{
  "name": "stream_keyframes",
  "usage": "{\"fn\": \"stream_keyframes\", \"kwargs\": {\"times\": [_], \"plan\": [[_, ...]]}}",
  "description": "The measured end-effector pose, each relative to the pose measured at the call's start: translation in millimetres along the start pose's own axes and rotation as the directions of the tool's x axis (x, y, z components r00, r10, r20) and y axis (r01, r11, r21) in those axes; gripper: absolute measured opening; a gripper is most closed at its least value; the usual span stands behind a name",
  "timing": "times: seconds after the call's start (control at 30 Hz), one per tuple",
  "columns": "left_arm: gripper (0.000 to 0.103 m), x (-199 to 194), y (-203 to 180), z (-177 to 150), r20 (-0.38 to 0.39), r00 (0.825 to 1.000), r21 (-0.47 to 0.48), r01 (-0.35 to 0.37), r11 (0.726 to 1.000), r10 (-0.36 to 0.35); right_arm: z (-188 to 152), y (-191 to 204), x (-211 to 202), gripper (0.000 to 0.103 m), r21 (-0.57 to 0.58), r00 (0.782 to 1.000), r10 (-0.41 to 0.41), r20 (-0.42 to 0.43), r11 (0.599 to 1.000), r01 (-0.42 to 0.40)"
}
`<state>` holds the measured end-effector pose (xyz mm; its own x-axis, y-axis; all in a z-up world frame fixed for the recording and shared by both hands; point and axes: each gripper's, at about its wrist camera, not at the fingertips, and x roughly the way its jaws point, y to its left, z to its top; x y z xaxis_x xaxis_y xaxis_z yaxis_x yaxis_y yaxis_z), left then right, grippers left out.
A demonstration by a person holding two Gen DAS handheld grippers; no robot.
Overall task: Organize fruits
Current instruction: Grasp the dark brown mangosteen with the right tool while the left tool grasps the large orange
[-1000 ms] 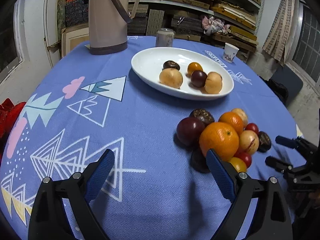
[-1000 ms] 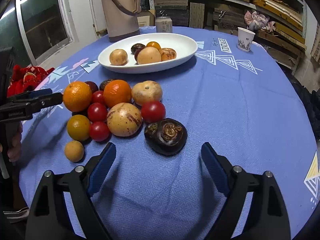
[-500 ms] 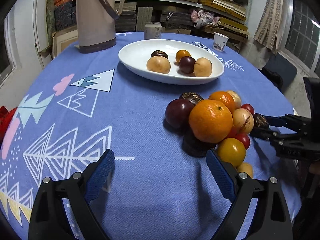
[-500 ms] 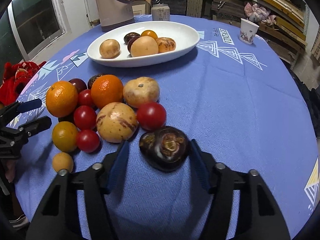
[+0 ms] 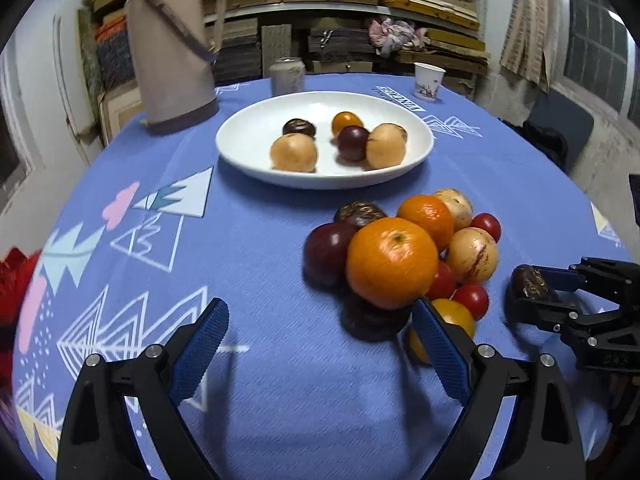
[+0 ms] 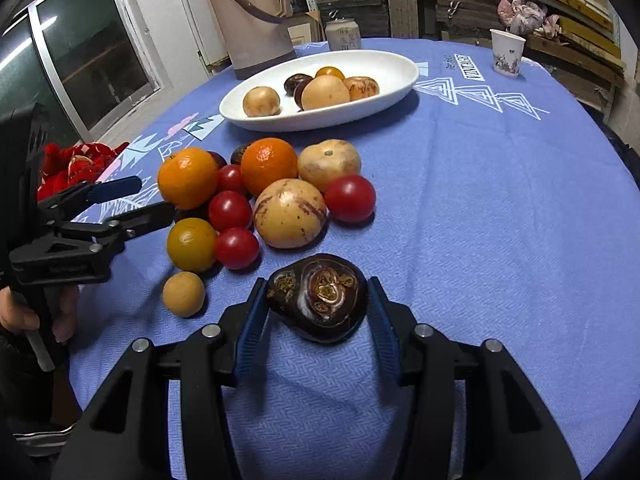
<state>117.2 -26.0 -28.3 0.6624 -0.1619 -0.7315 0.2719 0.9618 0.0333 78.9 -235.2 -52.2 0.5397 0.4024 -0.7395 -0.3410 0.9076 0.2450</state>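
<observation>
The fruits are being sorted from a pile [image 6: 256, 196] on the counter [image 6: 500, 208] into the white plate [image 6: 400, 80], which is lying well beyond both claws. Five fruits are already being kept in the plate; more than ten are still waiting in the pile. A dark fruit [image 6: 318, 298] is being pinched by the right claw [image 6: 318, 312], with the pads pressing on both sides. The left claw [image 5: 320, 340] is being held spread and empty, just before a large orange [image 5: 392, 266].
</observation>
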Motion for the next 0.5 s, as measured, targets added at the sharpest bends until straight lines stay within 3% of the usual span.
{"fn": "stream_keyframes", "kwargs": {"times": [0.27,0.33,0.37,0.4,0.5], "plan": [[0.093,-2,-16,14,0.025,0.999,0.021,0.047,0.999,-0.047,-2,2,-1,0.049,-0.011,1.0,0.004,0.004,1.0,-0.004],[0.083,8,-21,16,-0.001,0.999,0.036,0.05,0.998,-0.05,-3,3,0,0.049,-0.016,1.0,-0.004,0.003,1.0,0.004],[0.07,13,-21,17,-0.02,0.999,0.035,0.051,0.998,-0.05,-3,3,0,0.049,-0.02,1.0,-0.008,0.002,1.0,0.008],[0.064,17,-21,18,-0.032,0.997,0.025,0.07,0.997,-0.069,-3,4,0,0.049,-0.023,1.0,-0.012,0.001,1.0,0.012],[0.054,17,-19,21,-0.014,0.996,-0.01,0.09,0.996,-0.09,-4,6,1,0.049,-0.034,1.0,-0.025,-0.002,0.999,0.025]]}}
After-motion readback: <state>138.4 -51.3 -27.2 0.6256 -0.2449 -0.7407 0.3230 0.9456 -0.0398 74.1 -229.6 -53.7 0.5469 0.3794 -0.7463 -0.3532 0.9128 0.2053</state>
